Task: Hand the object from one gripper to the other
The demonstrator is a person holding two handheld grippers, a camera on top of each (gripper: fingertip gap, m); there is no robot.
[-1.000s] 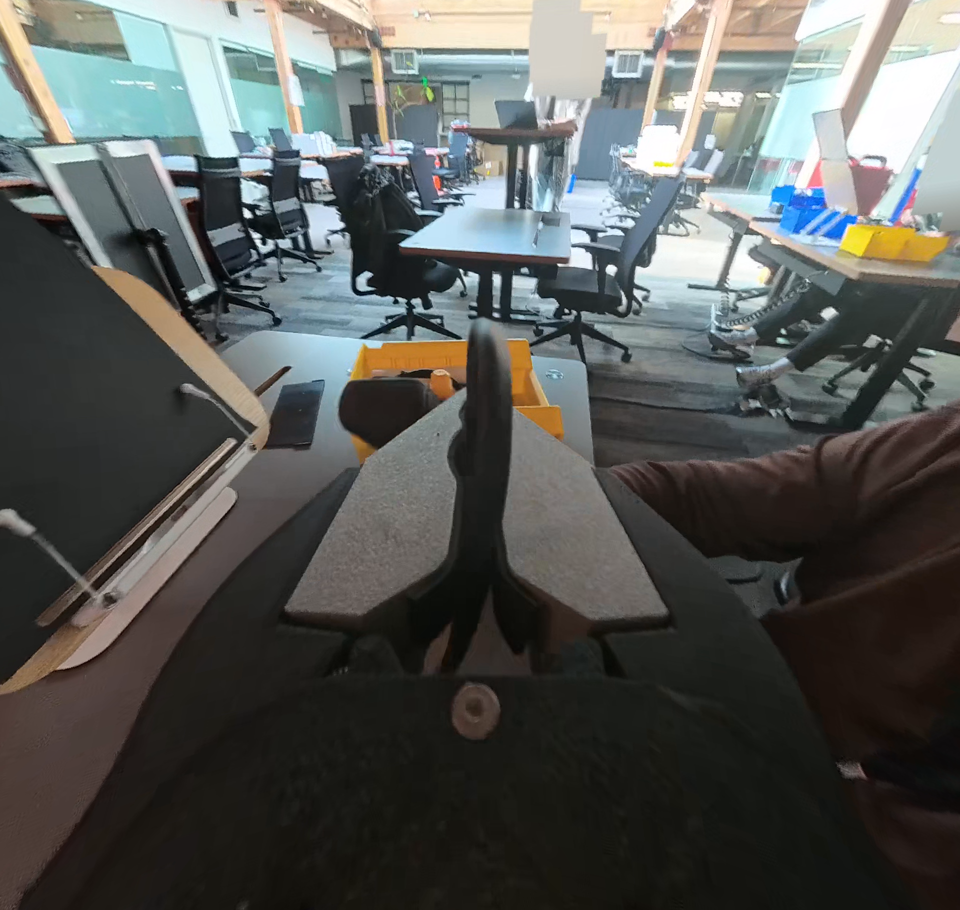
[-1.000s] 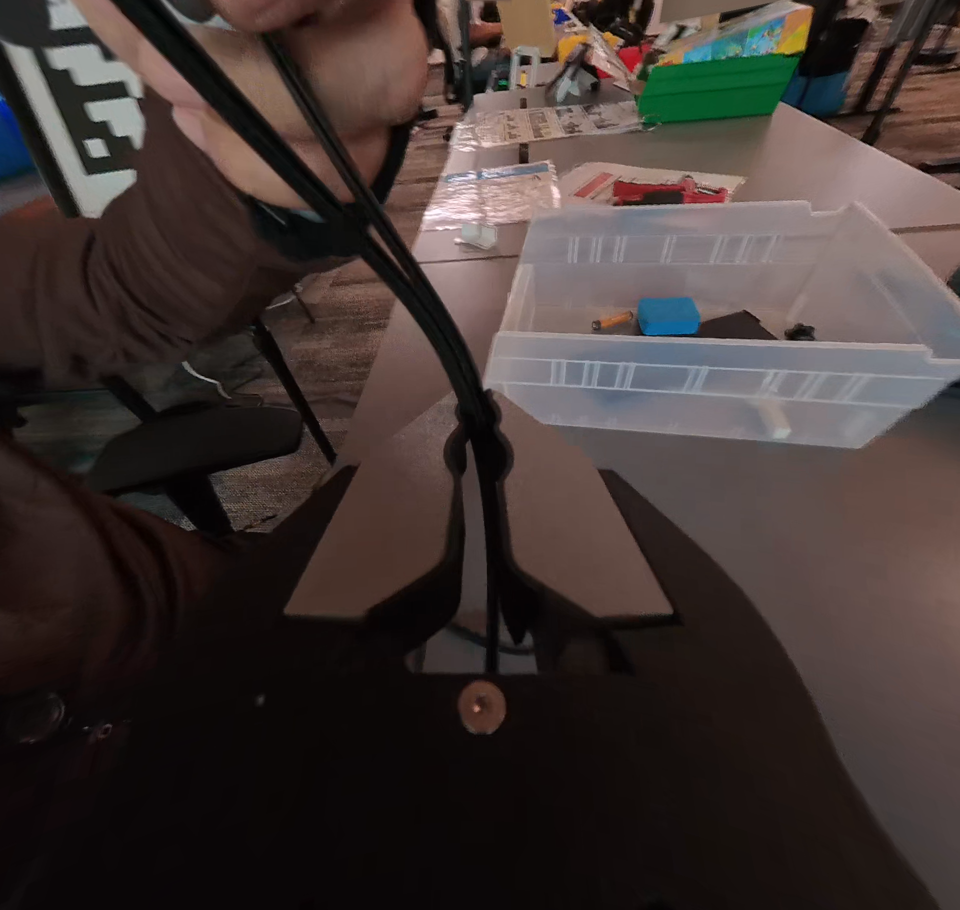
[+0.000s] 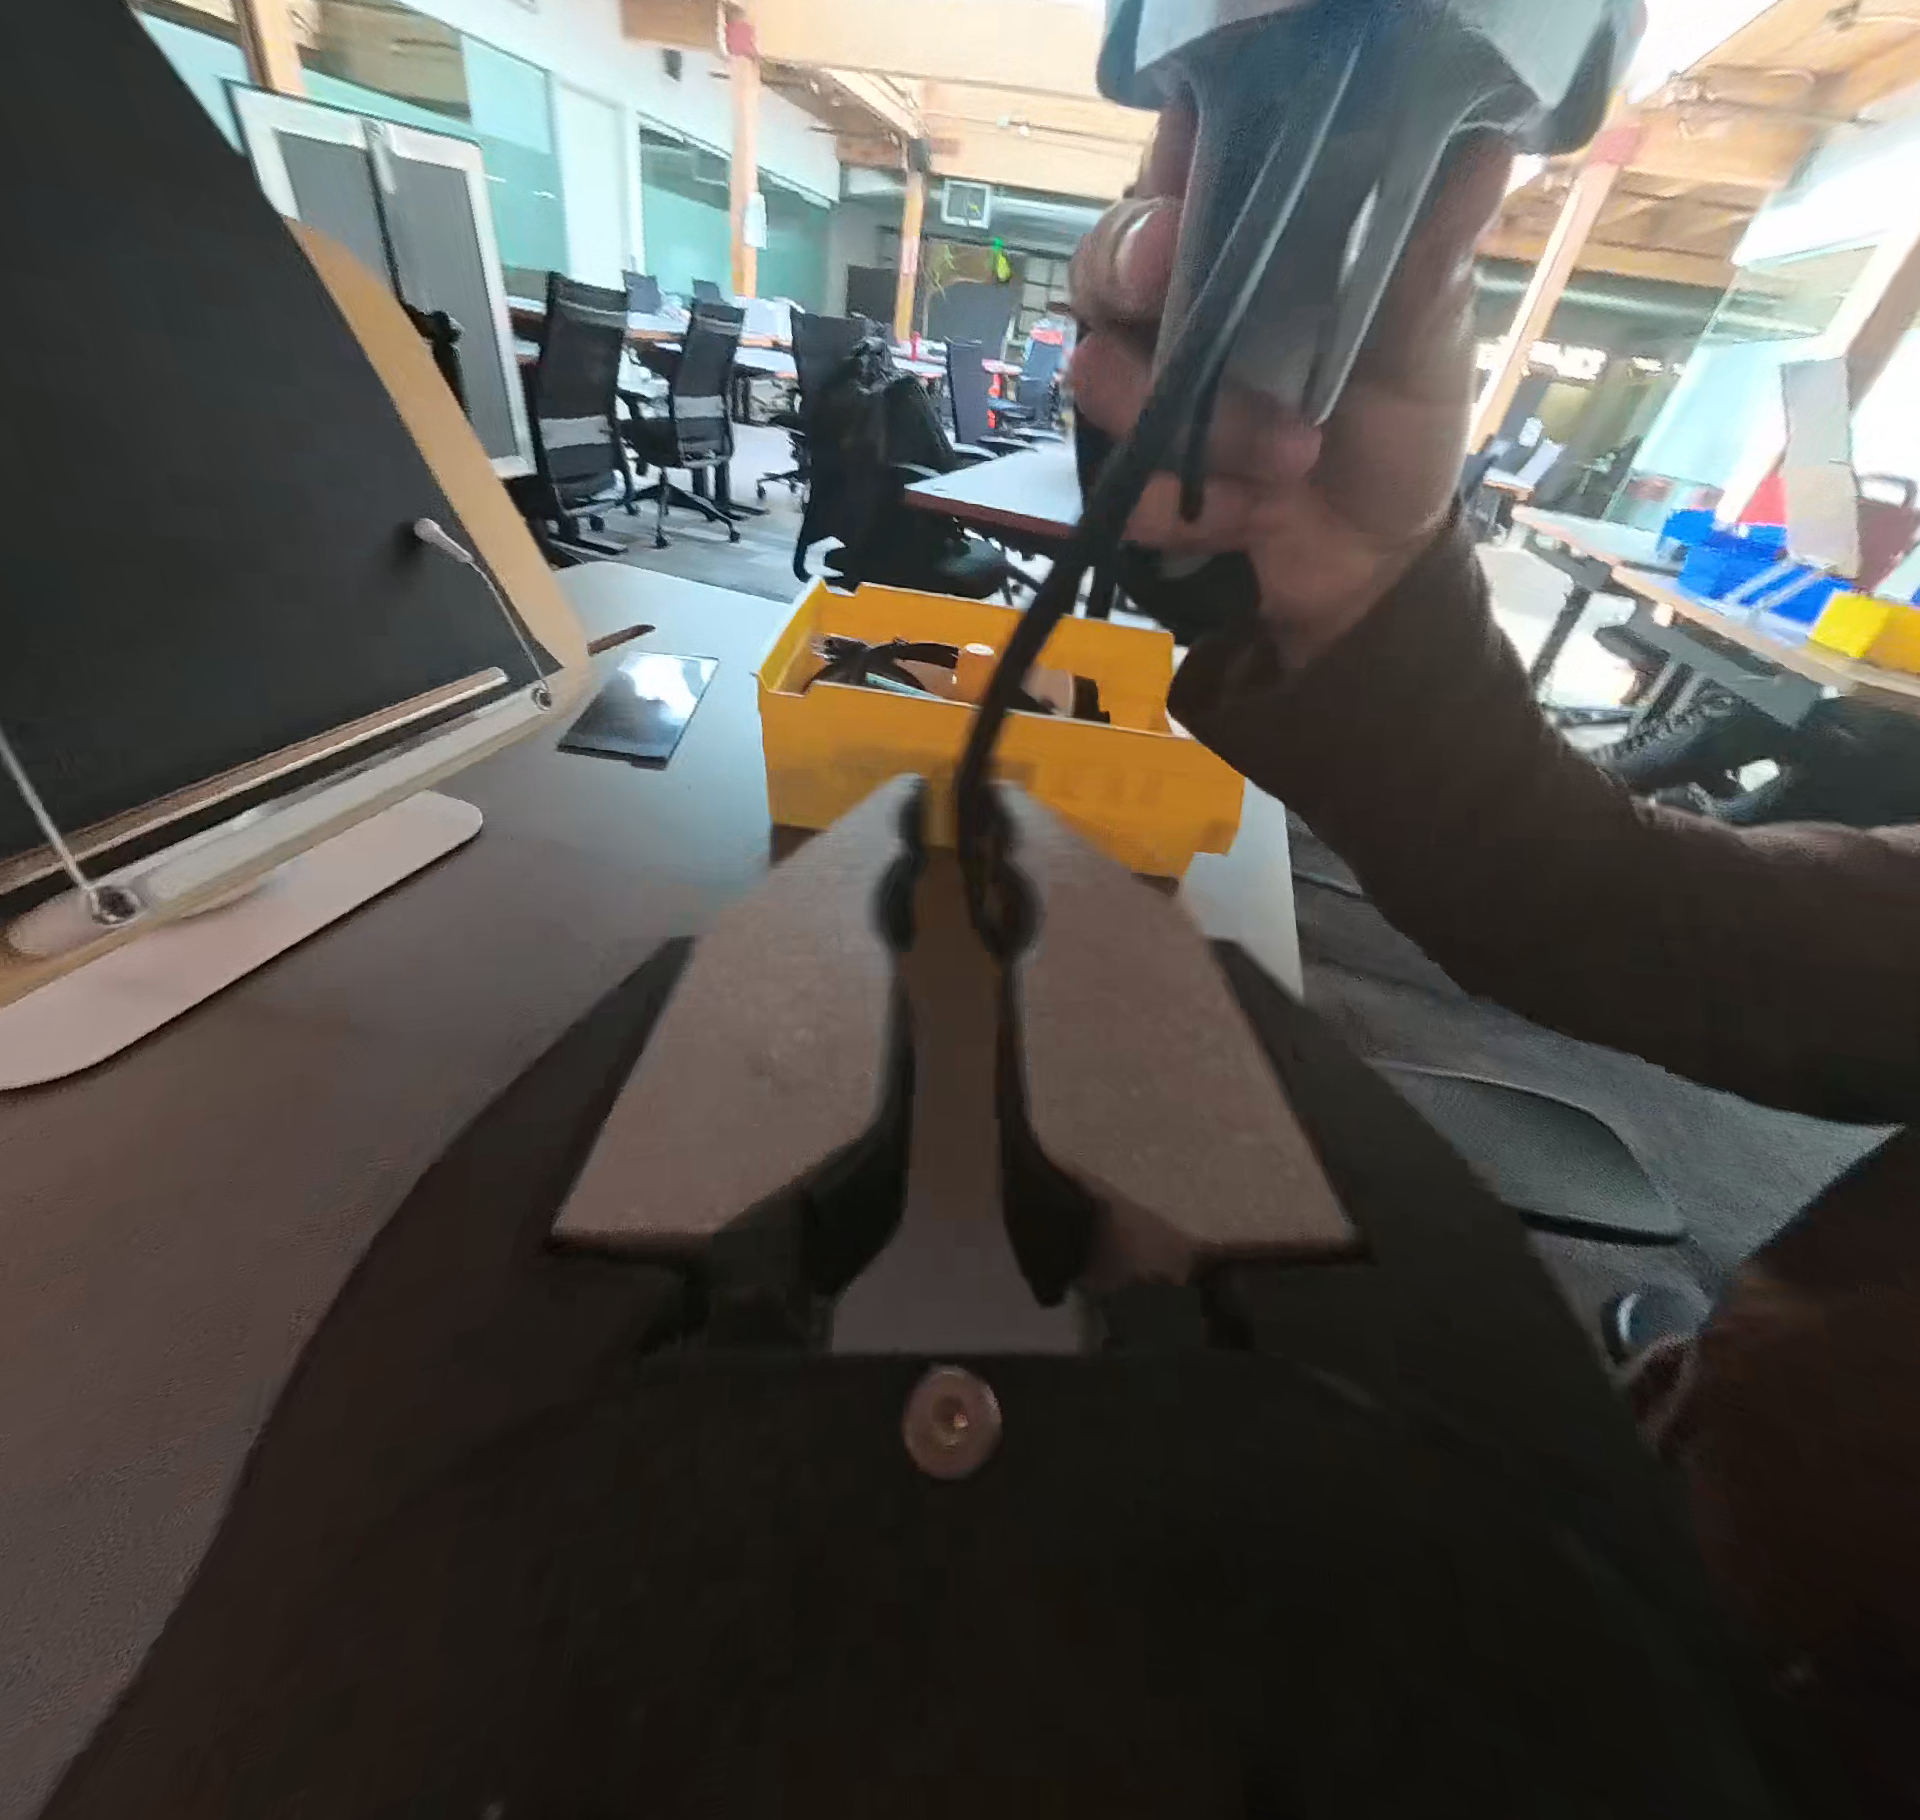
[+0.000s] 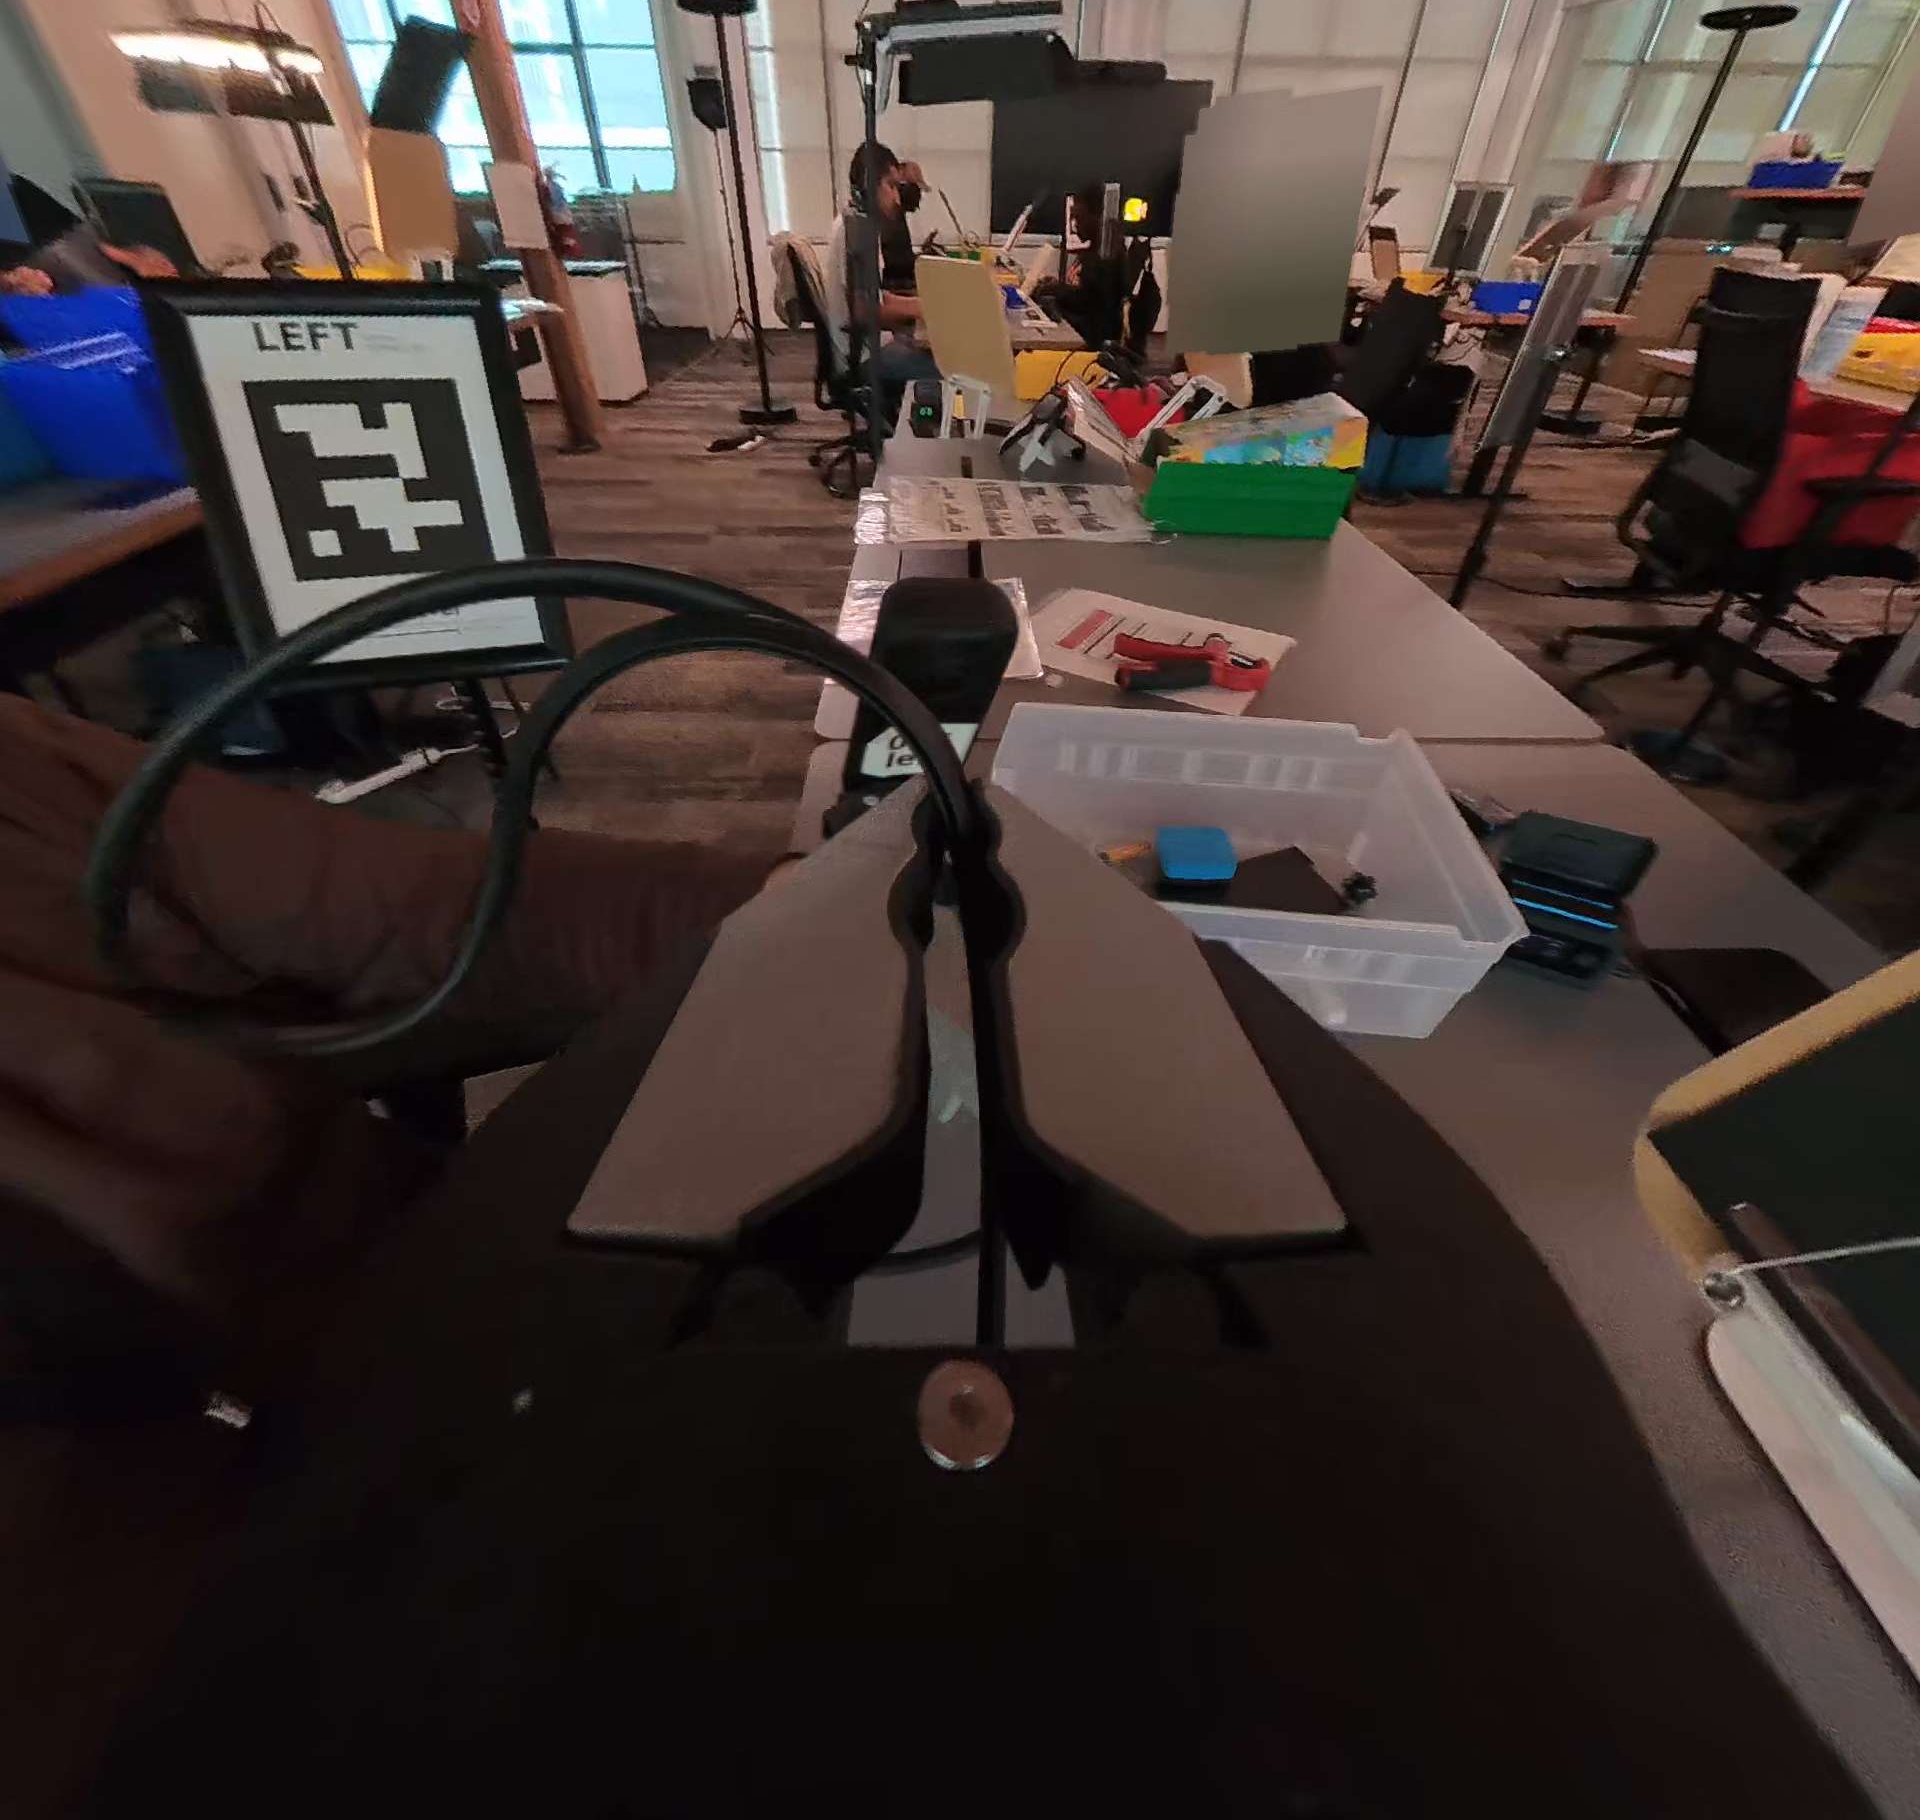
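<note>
The object is a looped black cable [image 3: 1049, 607]. In the left wrist view it hangs from my right gripper [image 3: 1262, 357], which is held high ahead, down to my left gripper [image 3: 958, 814]. The left jaws stand apart with a gap. The cable's lower end rests against the inner tip of the right finger [image 3: 1122, 1043]. In the right wrist view my right gripper [image 4: 956, 814] is shut on the cable [image 4: 499, 573], which arcs out to the left in a double loop over a brown sleeve [image 4: 312, 897].
A yellow bin [image 3: 883, 773] with small parts and a dark phone [image 3: 639, 695] lie ahead of the left gripper. A black board on a stand [image 3: 156, 523] is at the left. A clear bin [image 4: 1351, 949], a marker plate [image 4: 353, 461] and a black case [image 4: 1569, 877] show in the right wrist view. The tips of one gripper are about 11 centimetres away from the tips of the other.
My left gripper has opened off the cable. My right gripper, still shut on the cable, has risen and now shows above in the left wrist view.
</note>
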